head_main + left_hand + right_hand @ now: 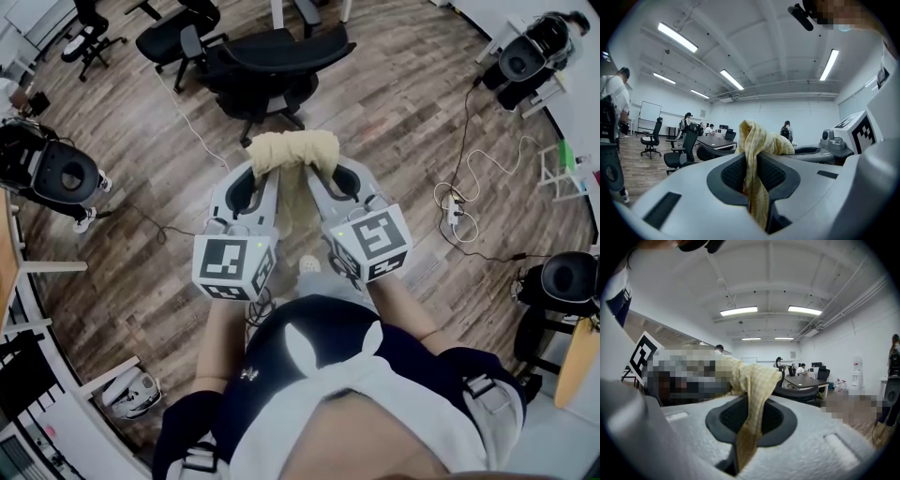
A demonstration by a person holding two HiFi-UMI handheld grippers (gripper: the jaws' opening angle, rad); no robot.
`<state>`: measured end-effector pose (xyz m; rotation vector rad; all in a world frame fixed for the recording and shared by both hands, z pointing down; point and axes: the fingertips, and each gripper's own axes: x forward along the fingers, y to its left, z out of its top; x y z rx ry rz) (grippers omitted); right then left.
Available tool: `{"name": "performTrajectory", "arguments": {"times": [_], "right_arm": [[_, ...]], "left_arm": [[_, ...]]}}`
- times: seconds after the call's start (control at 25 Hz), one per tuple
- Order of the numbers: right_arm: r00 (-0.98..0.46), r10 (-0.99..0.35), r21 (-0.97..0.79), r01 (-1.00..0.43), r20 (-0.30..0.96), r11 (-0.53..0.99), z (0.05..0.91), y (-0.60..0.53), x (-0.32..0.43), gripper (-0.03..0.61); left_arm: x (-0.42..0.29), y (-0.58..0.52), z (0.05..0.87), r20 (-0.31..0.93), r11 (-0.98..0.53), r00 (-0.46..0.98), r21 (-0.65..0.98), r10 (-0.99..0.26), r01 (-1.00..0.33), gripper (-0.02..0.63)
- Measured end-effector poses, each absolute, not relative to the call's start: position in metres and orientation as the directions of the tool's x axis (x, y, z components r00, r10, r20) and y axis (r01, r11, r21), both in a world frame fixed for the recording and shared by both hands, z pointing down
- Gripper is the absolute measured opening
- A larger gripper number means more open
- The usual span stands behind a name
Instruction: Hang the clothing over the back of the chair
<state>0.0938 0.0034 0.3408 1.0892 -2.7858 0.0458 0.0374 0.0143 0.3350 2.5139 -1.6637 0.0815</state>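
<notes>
A pale yellow checked garment (pixel 292 150) is stretched between my two grippers, held side by side in front of me. My left gripper (pixel 265 170) is shut on its left end, and the cloth (pixel 757 187) hangs down through the jaws. My right gripper (pixel 317 169) is shut on the right end, where the cloth (pixel 752 399) droops between the jaws. A black office chair (pixel 272 66) stands just beyond the garment, its curved backrest (pixel 289 52) facing me. In the gripper views that backrest (pixel 712 152) (pixel 799 392) shows low, beyond the jaws.
More black office chairs (pixel 178 37) stand at the back left, others (pixel 56 173) at the left and right (pixel 567 277). A power strip with cables (pixel 455 211) lies on the wood floor. A dark desk (pixel 806 380) and several people are farther off.
</notes>
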Motion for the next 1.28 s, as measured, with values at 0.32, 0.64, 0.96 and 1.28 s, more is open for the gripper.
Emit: {"name": "performTrajectory", "arguments": {"times": [0.32, 0.64, 0.96, 1.28], "right_arm": [[-0.745, -0.648, 0.035, -0.652, 0.159, 0.758, 0.346, -0.033, 0.099, 0.037], [-0.760, -0.629, 0.043, -0.632, 0.162, 0.774, 0.350, -0.048, 0.095, 0.037], [-0.774, -0.611, 0.046, -0.613, 0.169, 0.789, 0.354, -0.057, 0.083, 0.037], [-0.761, -0.629, 0.046, -0.630, 0.161, 0.775, 0.355, -0.092, 0.074, 0.037]], "left_arm": [[0.043, -0.021, 0.340, 0.098, -0.354, 0.361, 0.083, -0.927, -0.932, 0.058], [0.039, -0.034, 0.345, 0.098, -0.324, 0.332, 0.093, -0.938, -0.942, 0.058], [0.028, -0.042, 0.348, 0.105, -0.295, 0.305, 0.098, -0.947, -0.950, 0.057], [0.019, -0.079, 0.350, 0.109, -0.316, 0.326, 0.101, -0.939, -0.944, 0.058]]}}
